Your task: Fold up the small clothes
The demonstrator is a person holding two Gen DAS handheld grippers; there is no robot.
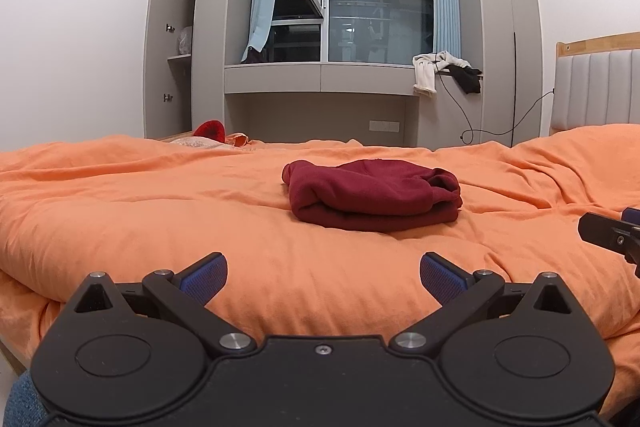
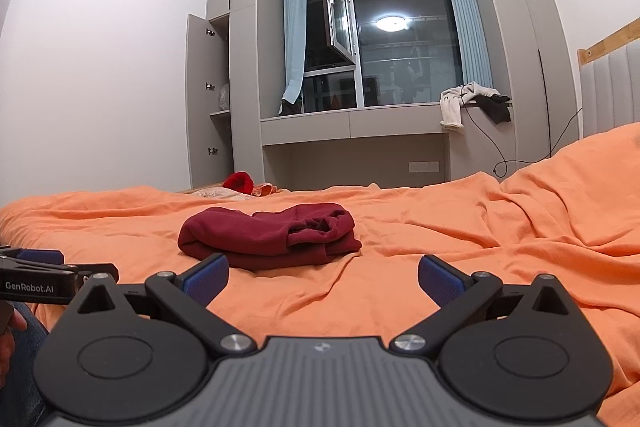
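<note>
Maroon garment (image 1: 372, 193), thick like a sweatshirt, lies folded into a compact stack near the middle of the orange duvet (image 1: 120, 211), layers resting one on another with a bunched cuff or collar opening at one end. It looks essentially folded; the loose, puckered end is probably the only part that might want tidying.

Both tools sit back from the garment on the near side, touching neither it nor each other. The left gripper (image 1: 323, 277) has its jaws spread wide and nothing between the blue pads (image 1: 204, 277). The right gripper (image 2: 323, 277) is likewise wide apart and empty, its left pad just short of the garment's near edge in its own view. Held low and spread like this, they seem ready either to pinch an edge or to leave the stack alone.

Open duvet surrounds the garment on every side, wrinkled but free of obstacles. Beyond the garment, at the duvet's far edge, a red item (image 1: 210, 129) rests on a pale patterned cloth; what it is cannot be told.
</note>
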